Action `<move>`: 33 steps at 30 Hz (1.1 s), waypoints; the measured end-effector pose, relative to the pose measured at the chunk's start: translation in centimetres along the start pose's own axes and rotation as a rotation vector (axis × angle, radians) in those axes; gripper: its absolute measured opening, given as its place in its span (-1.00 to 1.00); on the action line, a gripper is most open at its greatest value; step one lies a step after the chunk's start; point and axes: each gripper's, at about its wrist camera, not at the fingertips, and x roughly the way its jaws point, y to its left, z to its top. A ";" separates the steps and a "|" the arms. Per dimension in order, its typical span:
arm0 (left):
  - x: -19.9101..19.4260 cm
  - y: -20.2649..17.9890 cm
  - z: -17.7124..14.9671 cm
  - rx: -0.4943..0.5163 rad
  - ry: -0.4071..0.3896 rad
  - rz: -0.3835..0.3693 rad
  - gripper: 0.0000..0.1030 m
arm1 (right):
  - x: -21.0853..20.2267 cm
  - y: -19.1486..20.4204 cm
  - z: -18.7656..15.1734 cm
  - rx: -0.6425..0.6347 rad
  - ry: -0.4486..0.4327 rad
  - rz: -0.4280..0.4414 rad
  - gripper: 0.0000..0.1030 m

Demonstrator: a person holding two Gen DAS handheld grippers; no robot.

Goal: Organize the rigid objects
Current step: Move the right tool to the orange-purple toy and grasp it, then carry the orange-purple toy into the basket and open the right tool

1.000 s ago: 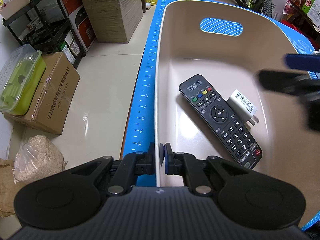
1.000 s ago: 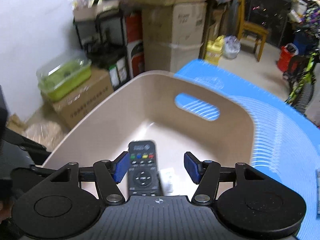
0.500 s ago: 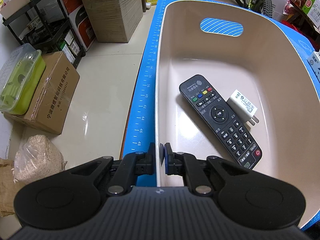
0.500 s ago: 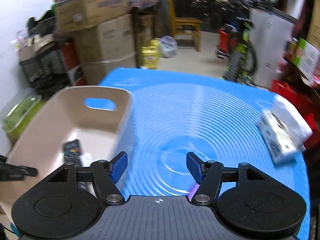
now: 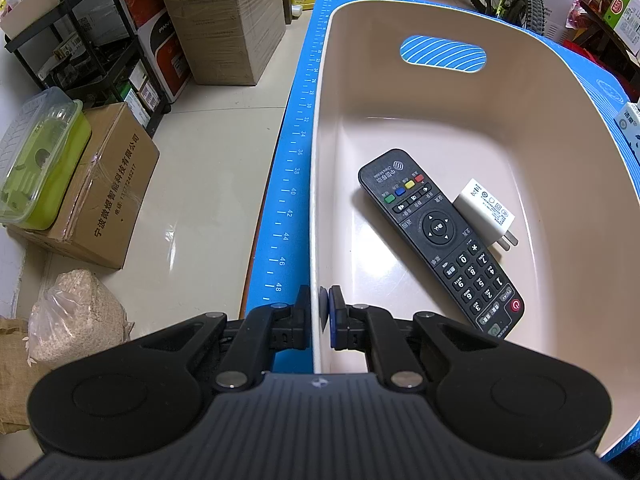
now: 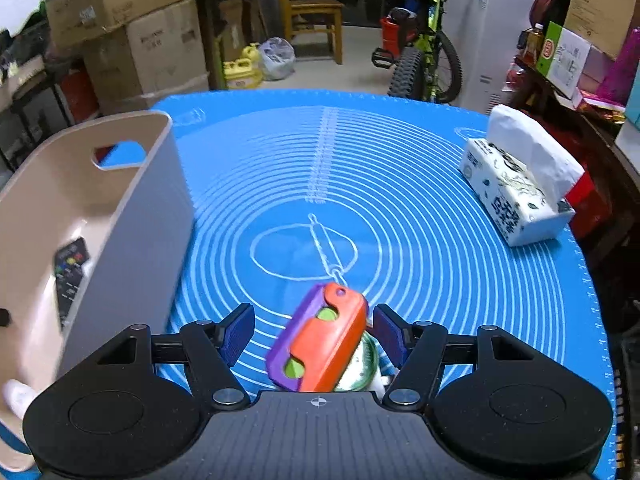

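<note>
- The beige plastic tub point(image 5: 532, 92), smooth and rounded with an oval handle slot, sat on the left part of the blue silicone baking mat point(image 6: 420, 208), which was printed with white rings and a rolling-pin sketch.
- Inside the tub lay a long black remote control point(image 5: 438, 236) with coloured buttons, and touching its side was a small white boxy plug adapter point(image 5: 486, 210), prongs out.
- The left gripper point(image 5: 320, 314) was clamped onto the tub's near wall, pads pressed to either side of the rim.
- The right gripper point(image 6: 314, 330) had its jaws spread wide over the mat, and an orange-and-purple chunky plastic toy point(image 6: 320, 340) with green showing through its holes lay between the blue pads; I couldn't make out either pad squeezing it.
- A green-and-white round thing point(image 6: 360, 364) peeked out just beside the toy; couldn't tell what.
- A soft printed tissue pack point(image 6: 516, 184) sat at the mat's far right edge.
- Room was pretty cluttered: cardboard boxes point(image 5: 228, 28), a bicycle point(image 6: 420, 52), a wooden chair point(image 6: 312, 16), pale tiled floor point(image 5: 200, 184).
</note>
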 end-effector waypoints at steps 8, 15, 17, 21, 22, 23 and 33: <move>0.0 0.3 0.0 -0.001 0.000 -0.003 -0.78 | 1.0 0.1 -1.0 -0.014 0.001 -0.048 0.25; 0.0 0.3 0.0 0.000 0.000 -0.002 -0.78 | 0.6 0.0 -1.4 -0.039 -0.022 -0.057 -0.09; 0.1 0.3 0.0 0.000 0.000 -0.002 -0.78 | 0.5 0.1 -1.5 -0.044 -0.025 -0.058 -0.09; 0.1 0.3 0.0 0.000 0.000 -0.003 -0.78 | 0.2 -0.2 -1.6 -0.037 -0.041 -0.054 -0.09; 0.1 0.3 0.0 0.000 0.000 -0.002 -0.78 | 0.1 -0.2 -1.6 -0.034 -0.047 -0.053 -0.09; 0.1 0.3 0.0 0.000 0.000 -0.002 -0.78 | -0.1 -0.4 -1.5 -0.032 -0.052 -0.052 -0.09; 0.2 0.5 0.1 -0.001 0.001 -0.003 -0.78 | -3.2 -0.6 0.3 0.005 -0.148 -0.010 -0.09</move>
